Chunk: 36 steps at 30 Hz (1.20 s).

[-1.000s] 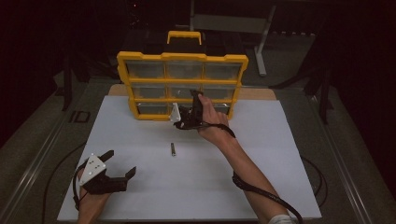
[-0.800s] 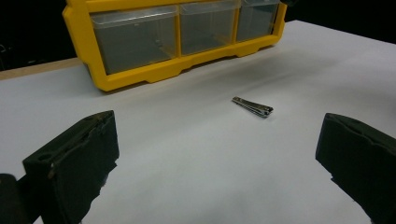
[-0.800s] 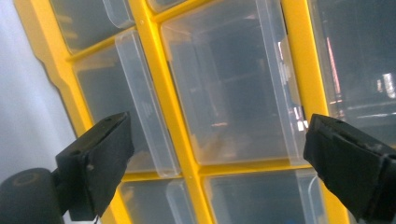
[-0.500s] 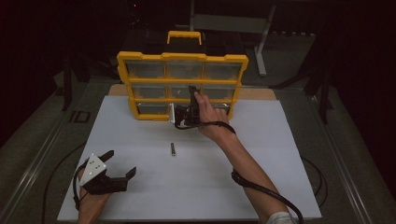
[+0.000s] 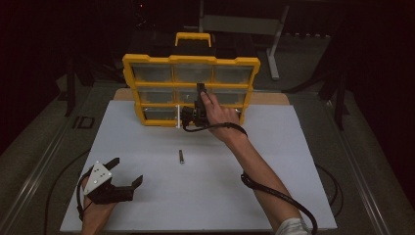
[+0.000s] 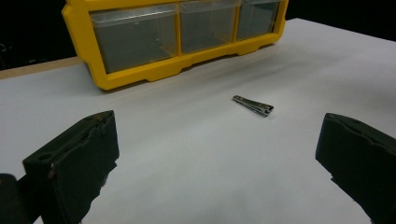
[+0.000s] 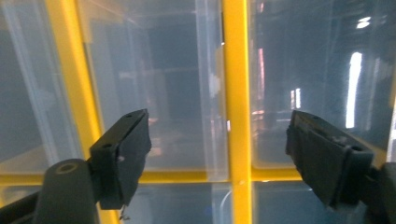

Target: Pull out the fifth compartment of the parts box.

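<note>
A yellow organizer (image 5: 191, 61) with clear drawers stands upright at the back of the white table (image 5: 293, 161). My right gripper (image 5: 192, 104) is up against its lower drawers. In the right gripper view the jaws of this gripper (image 7: 217, 140) stand apart around a yellow divider (image 7: 236, 93) and a clear drawer lip (image 7: 208, 93). They have just been closing, and the pads touch nothing. A small metal nail clipper (image 5: 181, 156) lies in the middle of the table. My left gripper (image 5: 127, 171) rests open at the near left, its jaws (image 6: 217, 154) facing the nail clipper (image 6: 253, 105) and the organizer (image 6: 140, 74).
A wooden board (image 5: 274, 99) lies under the organizer. Black cables trail from both grippers, one looping at the right (image 5: 274, 193). Metal rails (image 5: 39, 171) run along the table's sides, and a metal frame (image 5: 274, 44) stands behind in the dark.
My right gripper has shifted slightly up and away, onto the organizer's drawer fronts, and its jaws have narrowed. The left gripper and the nail clipper have kept still.
</note>
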Tool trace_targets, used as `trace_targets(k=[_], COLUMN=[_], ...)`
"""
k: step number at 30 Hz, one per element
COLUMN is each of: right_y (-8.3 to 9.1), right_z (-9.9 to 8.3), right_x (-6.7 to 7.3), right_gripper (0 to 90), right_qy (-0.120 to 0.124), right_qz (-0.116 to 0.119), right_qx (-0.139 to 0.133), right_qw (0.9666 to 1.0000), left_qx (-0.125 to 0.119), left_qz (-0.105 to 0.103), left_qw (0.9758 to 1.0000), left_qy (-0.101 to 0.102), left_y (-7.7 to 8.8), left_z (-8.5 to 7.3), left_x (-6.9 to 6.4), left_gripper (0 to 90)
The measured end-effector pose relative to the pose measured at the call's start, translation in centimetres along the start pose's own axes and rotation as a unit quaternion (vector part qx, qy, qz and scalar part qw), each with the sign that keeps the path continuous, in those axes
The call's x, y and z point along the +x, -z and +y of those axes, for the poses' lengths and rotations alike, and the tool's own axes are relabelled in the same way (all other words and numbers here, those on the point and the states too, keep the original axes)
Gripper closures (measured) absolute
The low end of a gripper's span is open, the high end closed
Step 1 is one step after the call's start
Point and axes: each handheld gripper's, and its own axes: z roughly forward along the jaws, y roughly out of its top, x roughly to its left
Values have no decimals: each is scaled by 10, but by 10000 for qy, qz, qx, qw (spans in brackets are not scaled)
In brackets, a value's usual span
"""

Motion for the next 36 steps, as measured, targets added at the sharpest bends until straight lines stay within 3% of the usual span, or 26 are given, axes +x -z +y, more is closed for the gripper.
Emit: trace_targets(k=[5, 11, 23, 36], right_y=[-4, -8, -12, -5], right_z=[-1, -5, -9, -11], right_x=[0, -1, 6, 7], right_gripper=[334, 421, 487, 562], right_qy=[254, 268, 613, 644], right_qz=[-255, -448, -729, -713], right_qx=[37, 106, 130, 62], right_qw=[9993, 9986, 9954, 9954], left_qx=[0, 14, 33, 43], left_qz=[1, 0, 3, -19], left_qw=[10000, 10000, 10000, 10000], left_qy=[-1, -10, -5, -18], left_y=[0, -1, -1, -1], left_z=[0, 0, 0, 0], left_x=[0, -1, -1, -2], left_gripper=[1, 1, 1, 1])
